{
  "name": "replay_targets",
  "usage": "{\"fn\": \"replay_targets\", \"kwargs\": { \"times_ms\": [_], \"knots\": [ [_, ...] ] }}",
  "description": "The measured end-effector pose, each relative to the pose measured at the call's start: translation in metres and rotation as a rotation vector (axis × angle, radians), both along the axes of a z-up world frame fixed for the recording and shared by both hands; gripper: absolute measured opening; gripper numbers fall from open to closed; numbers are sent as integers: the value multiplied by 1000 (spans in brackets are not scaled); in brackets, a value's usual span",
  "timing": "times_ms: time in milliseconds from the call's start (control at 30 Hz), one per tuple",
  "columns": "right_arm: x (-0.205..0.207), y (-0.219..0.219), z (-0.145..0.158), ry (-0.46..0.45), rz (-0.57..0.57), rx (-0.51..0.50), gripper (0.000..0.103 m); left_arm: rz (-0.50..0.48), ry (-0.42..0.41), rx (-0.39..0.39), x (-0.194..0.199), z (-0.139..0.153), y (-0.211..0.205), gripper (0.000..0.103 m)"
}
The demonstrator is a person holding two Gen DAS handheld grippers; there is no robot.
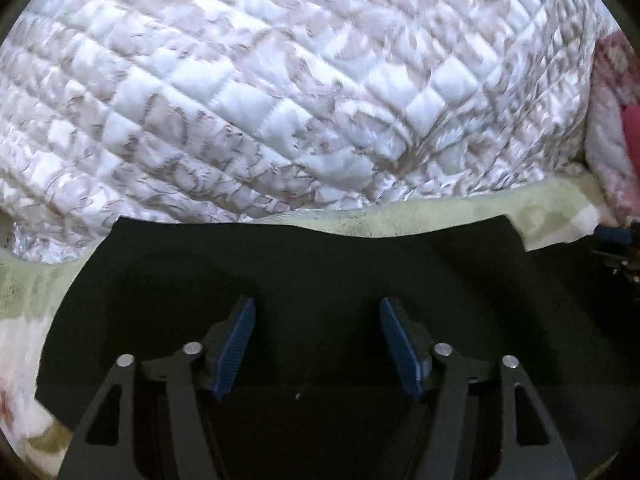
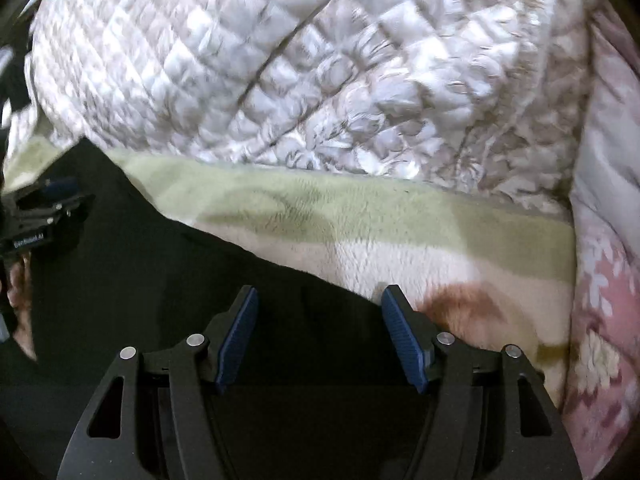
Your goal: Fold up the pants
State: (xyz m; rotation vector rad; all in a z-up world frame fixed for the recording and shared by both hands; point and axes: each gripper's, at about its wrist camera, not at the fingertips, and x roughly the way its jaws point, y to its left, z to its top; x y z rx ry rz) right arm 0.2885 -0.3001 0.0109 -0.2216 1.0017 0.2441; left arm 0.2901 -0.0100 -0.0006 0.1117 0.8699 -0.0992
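Black pants (image 1: 320,264) lie flat on a pale green and cream fleece blanket (image 1: 440,212). My left gripper (image 1: 318,308) hovers over the dark cloth with its blue pads (image 1: 236,344) wide apart and nothing pinched between them. In the right wrist view the pants (image 2: 160,264) fill the lower left, their edge running diagonally toward the right finger. My right gripper (image 2: 318,298) stands open above that edge, its pads (image 2: 404,340) apart with no cloth clamped. The left gripper (image 2: 44,208) shows at the far left of that view, held by a hand (image 2: 20,300).
A bulky white quilted bedspread (image 1: 280,80) rises behind the pants in both views. A pink floral cover (image 2: 604,280) borders the blanket (image 2: 360,220) on the right. The right gripper's edge (image 1: 616,248) peeks into the left wrist view.
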Motion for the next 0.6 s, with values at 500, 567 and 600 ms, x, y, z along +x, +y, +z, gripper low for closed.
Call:
{"fn": "replay_targets", "kwargs": {
  "times_ms": [500, 567, 600],
  "knots": [
    [-61, 11, 60, -178, 33, 38, 7, 28, -107, 114, -33, 36, -5, 4],
    [-88, 12, 80, -221, 37, 76, 7, 34, -139, 76, -56, 56, 2, 4],
    [-102, 14, 89, -238, 41, 91, 7, 38, -158, 53, -70, 68, 7, 4]
  ]
}}
